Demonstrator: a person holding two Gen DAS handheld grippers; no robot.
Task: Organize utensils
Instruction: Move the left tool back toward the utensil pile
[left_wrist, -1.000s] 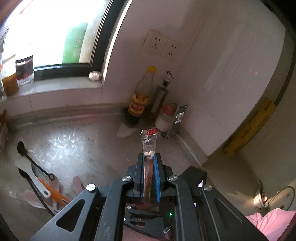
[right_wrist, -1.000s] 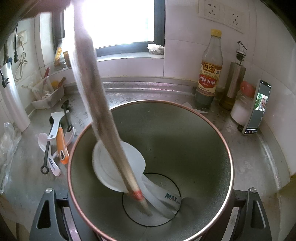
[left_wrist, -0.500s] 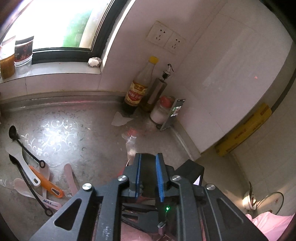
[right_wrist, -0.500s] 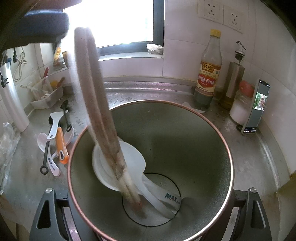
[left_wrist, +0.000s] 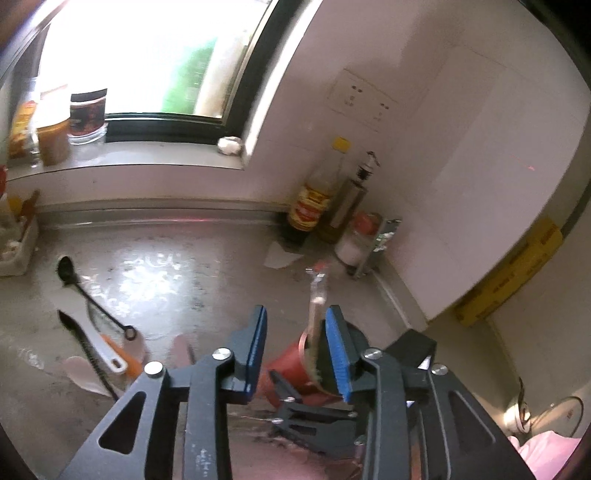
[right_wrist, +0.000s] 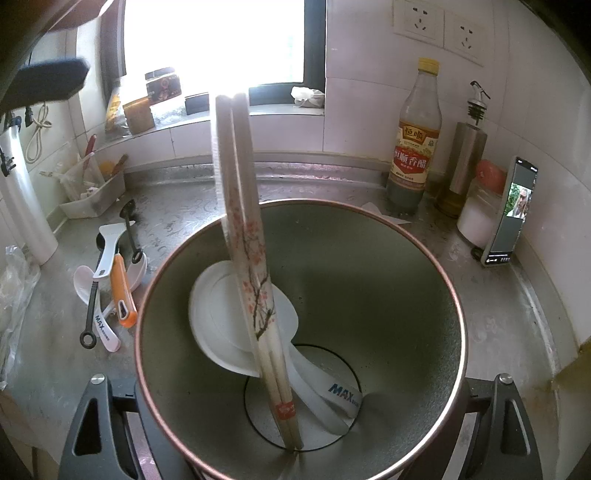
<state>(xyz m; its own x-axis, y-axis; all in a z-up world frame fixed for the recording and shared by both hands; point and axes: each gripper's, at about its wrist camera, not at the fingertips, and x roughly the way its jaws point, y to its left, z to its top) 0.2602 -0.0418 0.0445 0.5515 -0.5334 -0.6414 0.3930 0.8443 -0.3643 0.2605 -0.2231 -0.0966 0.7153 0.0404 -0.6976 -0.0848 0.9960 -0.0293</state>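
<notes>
Already the pair of pale wooden chopsticks in a clear blossom-printed sleeve (right_wrist: 255, 280) stands inside the round metal utensil holder with the copper-coloured rim (right_wrist: 388, 280), leaning against its near-left wall with the tips on the bottom. Beside them in the holder lies a white plastic rice paddle (right_wrist: 221, 314) (its handle carries blue "MAX" lettering).

The left tool (left_wrist: 295, 347) has just been opening; its blue pads stand apart with nothing pressed between them, and the chopstick tops rise free just ahead of it. The right tool (right_wrist: 295, 424) is clamped on the holder, its dark arms hugging the wall on both sides.

So two items look stowed. Left on the grey patterned counter (right_wrist: 207, 218), in a heap to the holder's left, are an orange-handled peeler (right_wrist: 123, 291), a black long-handled measuring spoon (right_wrist: 131, 236), a white spatula-like utensil (right_wrist: 109, 247), a second black-handled utensil (right_wrist: 90, 314) and at least one white spoon (right_wrist: 83, 280). By my reckoning the task is under half finished, and the freed left tool is the one placed to fetch from that heap.
</notes>
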